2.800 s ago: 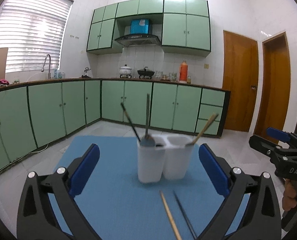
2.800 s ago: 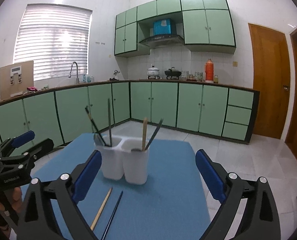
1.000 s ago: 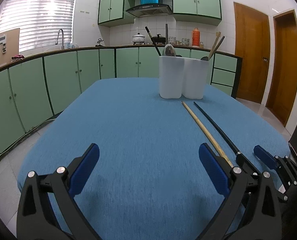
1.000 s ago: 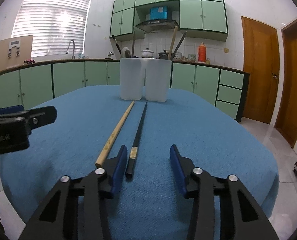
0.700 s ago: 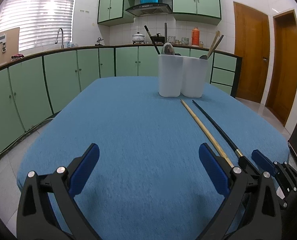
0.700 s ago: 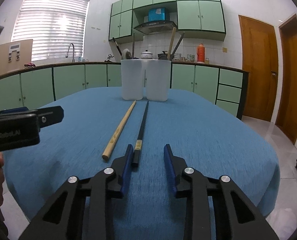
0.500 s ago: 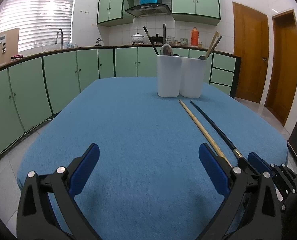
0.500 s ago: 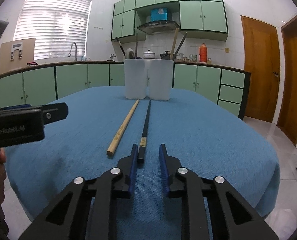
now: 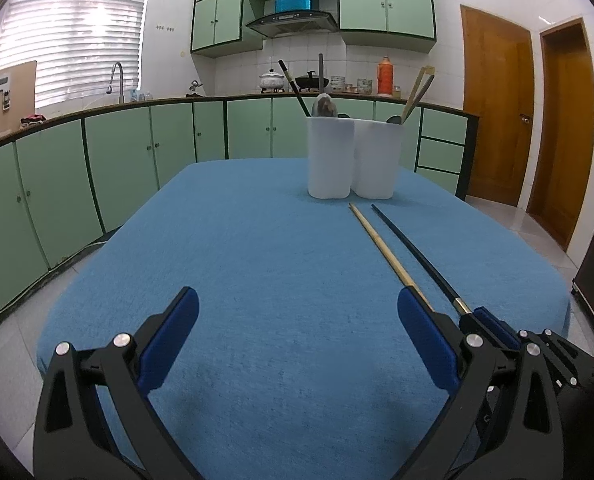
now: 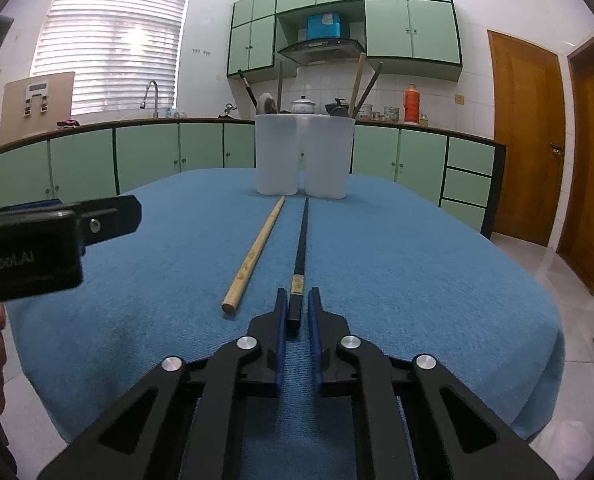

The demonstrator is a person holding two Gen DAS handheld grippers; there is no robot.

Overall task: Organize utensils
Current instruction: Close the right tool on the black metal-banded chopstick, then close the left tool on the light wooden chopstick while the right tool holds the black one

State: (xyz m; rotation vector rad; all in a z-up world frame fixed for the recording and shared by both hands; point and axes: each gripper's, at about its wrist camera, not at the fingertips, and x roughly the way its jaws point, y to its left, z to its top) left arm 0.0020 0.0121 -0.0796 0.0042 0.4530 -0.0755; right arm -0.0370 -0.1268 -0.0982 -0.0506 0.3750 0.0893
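Observation:
Two chopsticks lie side by side on the blue tablecloth (image 10: 397, 264), pointing at a white twin-cup holder (image 10: 305, 160) at the far end. My right gripper (image 10: 296, 304) is closing its jaws on the near end of the black chopstick (image 10: 301, 248), whose end sits between the blue pads. The wooden chopstick (image 10: 257, 252) lies free just to its left. In the left wrist view, my left gripper (image 9: 297, 328) stands open over bare cloth, left of the wooden chopstick (image 9: 381, 244) and black chopstick (image 9: 413, 248). The holder (image 9: 353, 160) has several utensils standing in it.
The table's near edge runs just below both grippers, its right edge close beside the right gripper (image 9: 493, 326). The left gripper (image 10: 57, 228) juts in at the left, a hand under it. Green cabinets line the back and left; wooden doors stand on the right.
My right gripper's jaws have narrowed from wide apart to tight around the black chopstick's near end. The left gripper stays open and has barely moved.

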